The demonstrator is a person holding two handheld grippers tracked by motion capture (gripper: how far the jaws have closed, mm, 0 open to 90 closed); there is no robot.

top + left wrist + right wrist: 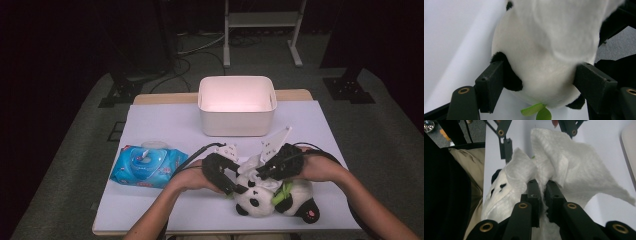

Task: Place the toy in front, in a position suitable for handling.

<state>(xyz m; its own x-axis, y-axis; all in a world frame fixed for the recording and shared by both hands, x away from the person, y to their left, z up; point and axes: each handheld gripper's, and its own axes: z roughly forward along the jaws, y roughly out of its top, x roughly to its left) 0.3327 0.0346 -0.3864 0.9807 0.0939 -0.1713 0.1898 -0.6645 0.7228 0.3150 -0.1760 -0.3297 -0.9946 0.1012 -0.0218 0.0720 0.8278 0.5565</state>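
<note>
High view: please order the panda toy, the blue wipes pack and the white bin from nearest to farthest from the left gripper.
From the left gripper:
1. Panda toy, right at its jaws, near the front edge.
2. Blue wipes pack, lying to its left.
3. White bin, beyond it, at the table's back.

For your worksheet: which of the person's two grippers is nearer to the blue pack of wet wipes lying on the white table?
Left. The left gripper sits at the plush panda's head, just right of the blue wet-wipe pack. The right gripper, pinching a white wipe, is farther right, over the panda.
</note>
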